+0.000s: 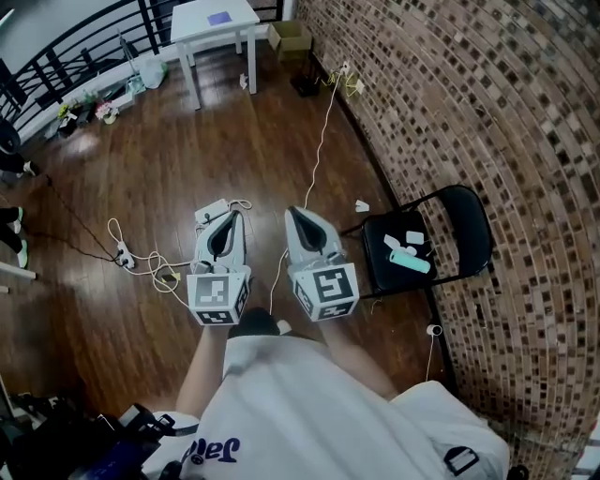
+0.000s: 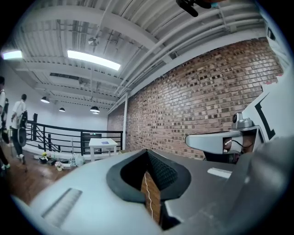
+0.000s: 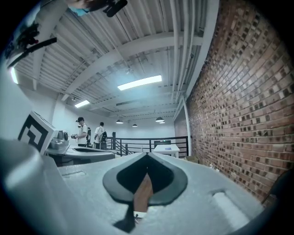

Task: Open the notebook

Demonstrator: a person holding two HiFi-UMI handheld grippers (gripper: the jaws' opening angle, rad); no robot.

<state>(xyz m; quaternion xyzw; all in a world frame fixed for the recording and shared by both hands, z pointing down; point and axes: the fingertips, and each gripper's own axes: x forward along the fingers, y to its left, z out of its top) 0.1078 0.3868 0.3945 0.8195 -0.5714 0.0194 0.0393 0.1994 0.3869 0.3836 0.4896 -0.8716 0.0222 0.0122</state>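
Observation:
A small purple notebook (image 1: 219, 18) lies shut on a white table (image 1: 202, 33) far ahead across the wooden floor. It also shows on that table (image 2: 103, 143) in the left gripper view and on the table (image 3: 166, 148) in the right gripper view. Both grippers are held level side by side in front of the person's body, well short of the table. My left gripper (image 1: 223, 220) (image 2: 148, 153) is shut with nothing in it. My right gripper (image 1: 298, 214) (image 3: 147, 158) is shut and empty too.
A black folding chair (image 1: 450, 211) with a teal bottle (image 1: 411, 262) and white bits stands at the right by the brick wall (image 1: 487, 112). Cables and a power strip (image 1: 122, 253) lie on the floor. A railing (image 1: 84, 47), a cardboard box (image 1: 291, 37) and people (image 3: 82, 133) are further off.

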